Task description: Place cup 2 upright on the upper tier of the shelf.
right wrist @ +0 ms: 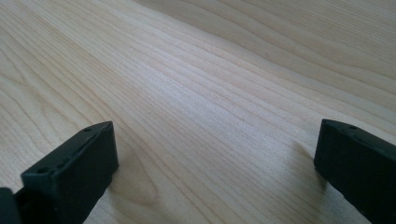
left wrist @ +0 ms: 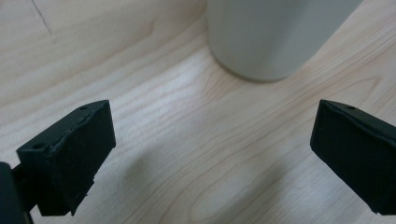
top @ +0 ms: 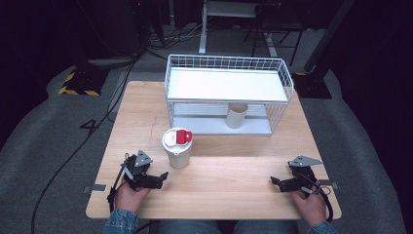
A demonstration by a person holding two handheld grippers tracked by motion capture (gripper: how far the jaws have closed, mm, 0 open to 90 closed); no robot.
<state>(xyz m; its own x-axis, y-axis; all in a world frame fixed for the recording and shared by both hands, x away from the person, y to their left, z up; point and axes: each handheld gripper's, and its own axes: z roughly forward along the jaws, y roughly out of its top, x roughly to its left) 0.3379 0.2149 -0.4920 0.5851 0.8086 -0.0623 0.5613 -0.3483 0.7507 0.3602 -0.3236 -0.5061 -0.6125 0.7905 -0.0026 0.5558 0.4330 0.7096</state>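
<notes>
Centrally, a pale wooden table [top: 229,170] stands on grey carpet (dark room beyond), carrying a white wire rack [top: 226,92]. A white cup [top: 177,148] wears a red-tabbed lid; left gripper [top: 157,178] and right gripper [top: 278,183] rest with jaws spread, empty.

Your left gripper [top: 160,176] sits with jaws wide, and the cup [top: 177,148] stands just ahead, blocking its forward path. Bare table [top: 234,185] lies open between your grippers. Your right gripper [top: 275,182], spread too, faces clear wood. The rack [top: 226,95] walls off the far side.
</notes>
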